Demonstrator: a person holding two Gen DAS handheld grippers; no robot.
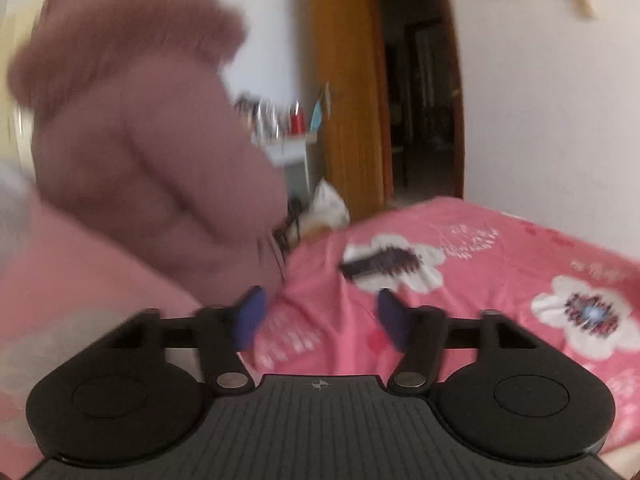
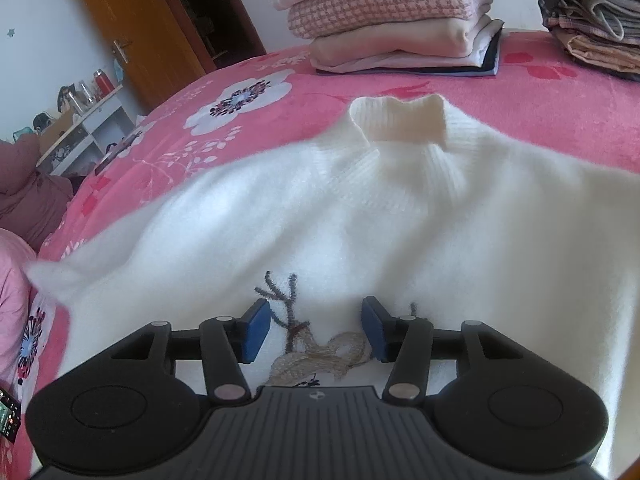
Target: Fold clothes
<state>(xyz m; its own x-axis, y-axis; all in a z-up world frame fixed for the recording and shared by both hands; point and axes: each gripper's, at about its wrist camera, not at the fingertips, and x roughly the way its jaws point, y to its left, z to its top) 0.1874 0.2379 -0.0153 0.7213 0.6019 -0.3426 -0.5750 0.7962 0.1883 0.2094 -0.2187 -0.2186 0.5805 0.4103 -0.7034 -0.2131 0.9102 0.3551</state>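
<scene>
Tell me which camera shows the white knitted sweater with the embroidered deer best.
The right wrist view. There the white knitted sweater lies spread on the pink floral bedspread, collar, ribbing and deer embroidery all sharp, beneath the open right gripper. The left wrist view shows none of it, only blurred bedspread and a mauve padded jacket.

Sweater [image 2: 360, 208] on bed [image 2: 560, 104], stacks [image 2: 392, 32] behind

White sweater [image 2: 360, 208] flat, unfolded, on bed

Right gripper [image 2: 316, 330] spread wide — over white sweater [image 2: 360, 216].
</scene>
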